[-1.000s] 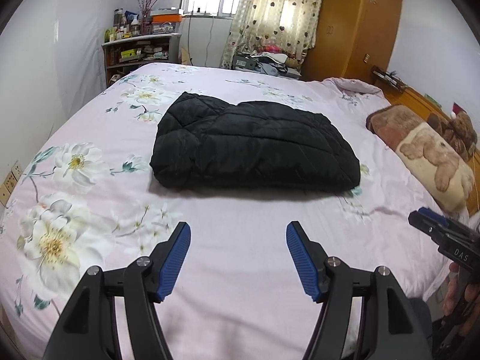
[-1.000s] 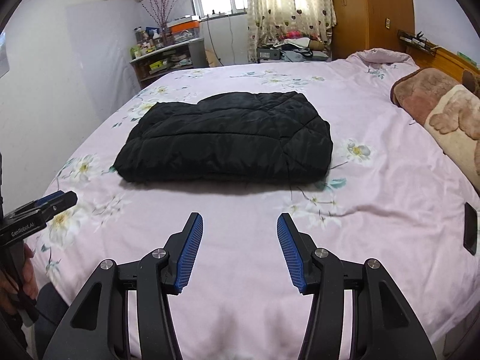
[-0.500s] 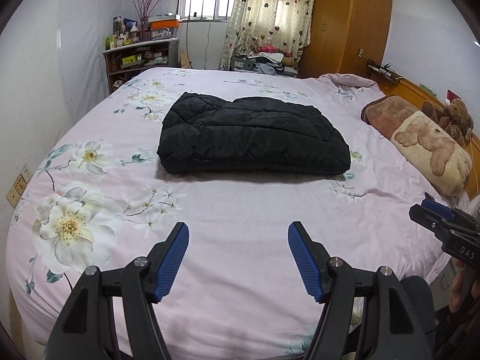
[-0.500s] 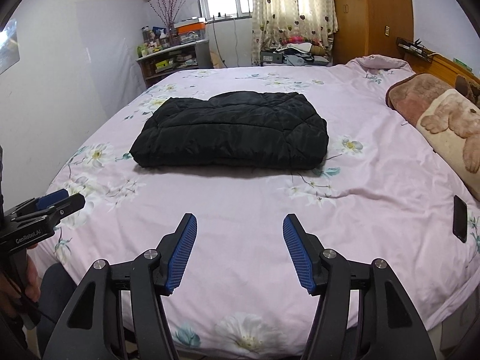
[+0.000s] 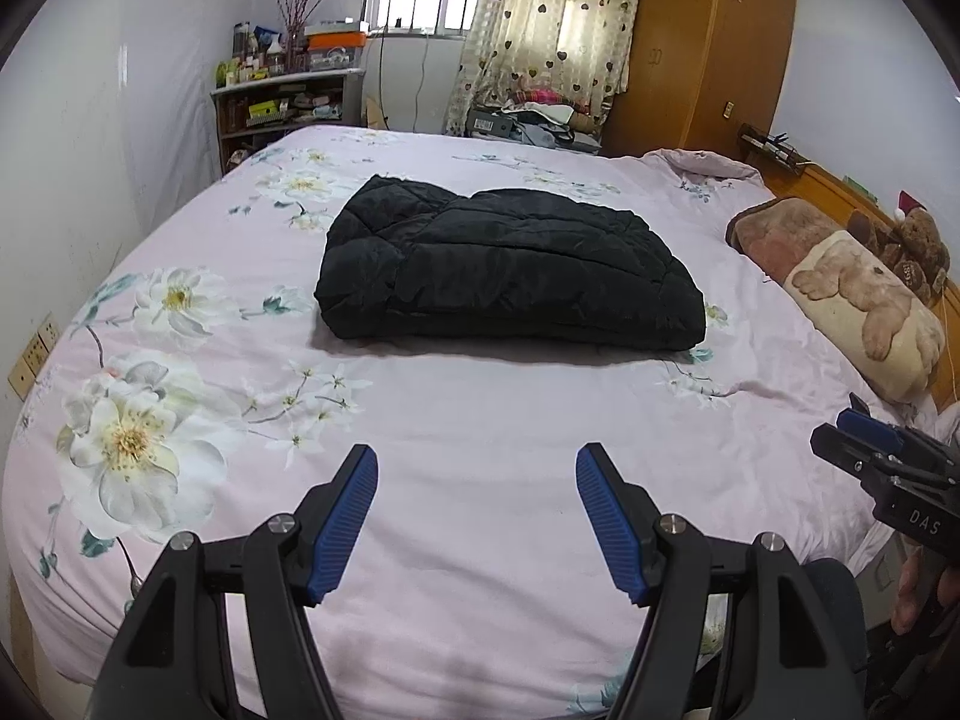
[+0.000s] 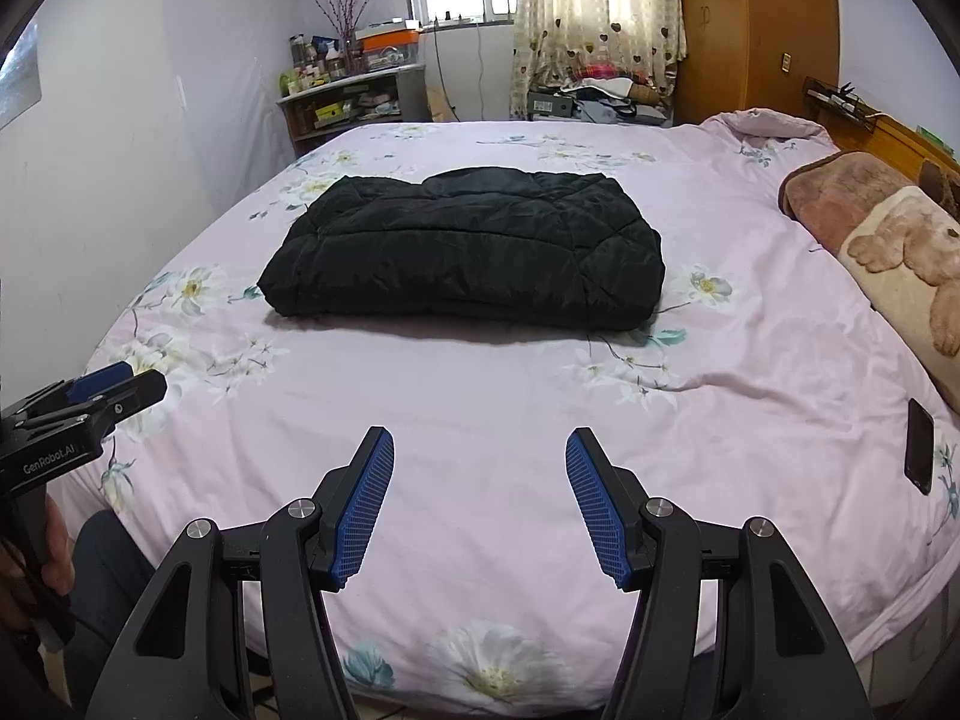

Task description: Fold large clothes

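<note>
Black quilted jacket point(image 5: 510, 270) folded into a thick rectangle, lying mid-bed on the pink floral sheet point(image 5: 480, 420); well apart from both claws. Left gripper point(image 5: 477, 480) spread wide and holding nothing, near the bed's front edge; right gripper point(image 6: 480, 462) likewise parted and unladen; dark phone point(image 6: 919, 445) flat on the sheet at right.

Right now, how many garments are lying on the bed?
1: a folded black quilted puffer jacket in the middle of the pink floral bedspread. Both grippers are open, empty, and clear of it. Others could lie outside the views.
</note>
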Demonstrator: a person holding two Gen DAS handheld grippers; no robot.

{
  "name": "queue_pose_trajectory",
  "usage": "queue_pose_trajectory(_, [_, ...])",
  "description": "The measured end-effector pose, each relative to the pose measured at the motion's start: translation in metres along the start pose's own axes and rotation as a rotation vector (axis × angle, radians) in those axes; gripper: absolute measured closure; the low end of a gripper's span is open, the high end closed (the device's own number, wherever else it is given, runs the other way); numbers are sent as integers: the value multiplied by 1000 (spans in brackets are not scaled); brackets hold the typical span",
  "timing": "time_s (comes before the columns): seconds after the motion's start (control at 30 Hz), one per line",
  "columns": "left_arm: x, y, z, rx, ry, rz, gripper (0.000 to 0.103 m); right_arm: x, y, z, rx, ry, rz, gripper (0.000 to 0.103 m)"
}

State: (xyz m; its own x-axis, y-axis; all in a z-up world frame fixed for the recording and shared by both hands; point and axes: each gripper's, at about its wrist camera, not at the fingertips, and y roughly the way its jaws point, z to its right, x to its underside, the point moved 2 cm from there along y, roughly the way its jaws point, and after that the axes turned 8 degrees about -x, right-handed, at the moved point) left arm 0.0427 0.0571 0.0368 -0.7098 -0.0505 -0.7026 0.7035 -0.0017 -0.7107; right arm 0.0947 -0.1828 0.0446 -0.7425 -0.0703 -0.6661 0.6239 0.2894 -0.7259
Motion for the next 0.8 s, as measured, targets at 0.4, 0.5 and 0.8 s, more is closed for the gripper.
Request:
queue_pose_trajectory(0.4, [3,4,2,8,-11,-14,32,1,2,0,-3,5,-9,43])
queue_pose_trajectory(0.5, [3,3,2,6,-10,-10,32,1,2,1,-2,4,-9,43])
queue_pose_trajectory(0.8, [2,-1,4,1,-2,0,32,1,2,0,-3,4,-8,43])
